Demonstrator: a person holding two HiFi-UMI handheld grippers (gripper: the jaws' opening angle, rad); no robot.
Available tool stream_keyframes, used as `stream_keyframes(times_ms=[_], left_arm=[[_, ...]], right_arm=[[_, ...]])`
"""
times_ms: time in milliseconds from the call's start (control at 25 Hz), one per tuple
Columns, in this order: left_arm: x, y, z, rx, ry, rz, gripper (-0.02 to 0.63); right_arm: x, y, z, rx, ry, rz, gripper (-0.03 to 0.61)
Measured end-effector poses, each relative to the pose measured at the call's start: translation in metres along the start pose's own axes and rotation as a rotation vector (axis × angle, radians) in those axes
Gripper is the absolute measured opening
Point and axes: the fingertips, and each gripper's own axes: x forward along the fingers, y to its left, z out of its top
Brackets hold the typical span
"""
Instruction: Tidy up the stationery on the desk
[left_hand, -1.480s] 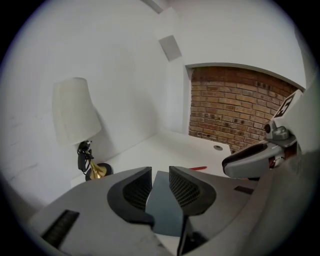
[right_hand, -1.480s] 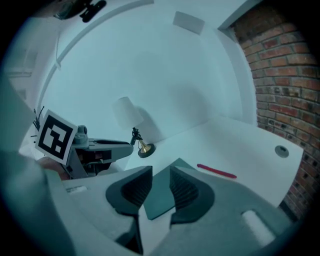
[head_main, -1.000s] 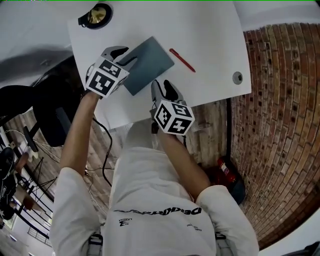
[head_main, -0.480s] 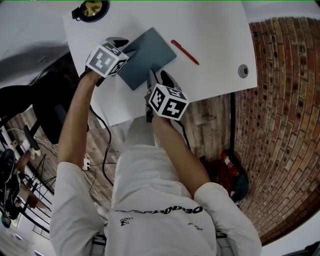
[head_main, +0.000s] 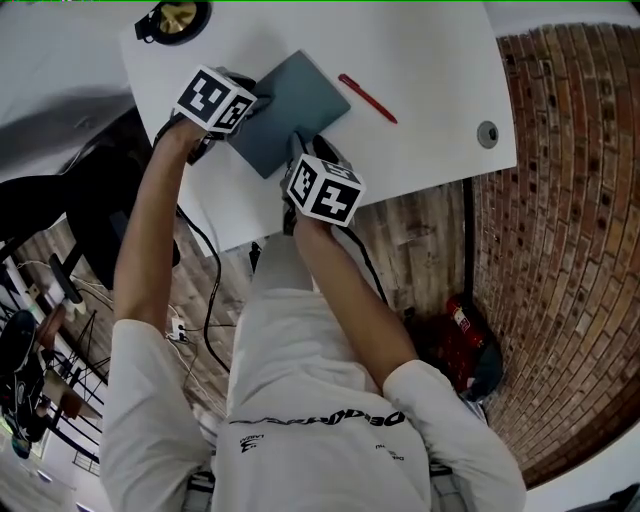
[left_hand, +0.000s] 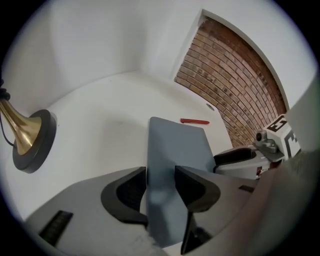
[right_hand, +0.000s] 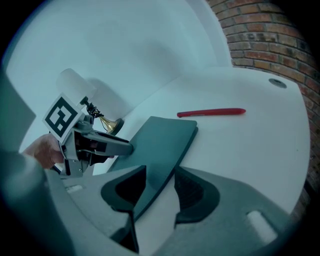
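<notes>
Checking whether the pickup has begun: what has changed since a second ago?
Both grippers sank toward the desk: the left gripper and right gripper now each straddle an edge of the grey notebook. The right jaws have just been closing slightly; neither pair presses it. Notebook and red pen lie where they were.

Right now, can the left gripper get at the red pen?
Probably, but not directly. The left gripper has its jaws either side of the notebook, at the near corner, and the red pen lies on bare desk past the far edge. Lifted clear, it could pass over the notebook; nothing else is between.
</notes>
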Motion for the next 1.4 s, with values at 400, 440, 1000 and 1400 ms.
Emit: stream_keyframes(times_ms=[400, 440, 1000, 1400], left_arm=[[0.001, -0.002, 0.001, -0.019, 0.038, 0.014, 0.178], [0.002, -0.004, 0.000, -0.024, 0.036, 0.012, 0.178], [0.000, -0.025, -0.014, -0.197, -0.046, 0.044, 0.178], [0.002, -0.048, -0.029, -0.305, -0.078, 0.068, 0.178]], right_arm=[[0.005, -0.004, 0.002, -0.048, 0.019, -0.018, 0.145], [0.003, -0.006, 0.004, -0.052, 0.018, -0.022, 0.143], [-0.003, -0.020, 0.017, -0.235, 0.084, 0.059, 0.140], [-0.006, -0.027, 0.030, -0.480, 0.137, 0.112, 0.140]])
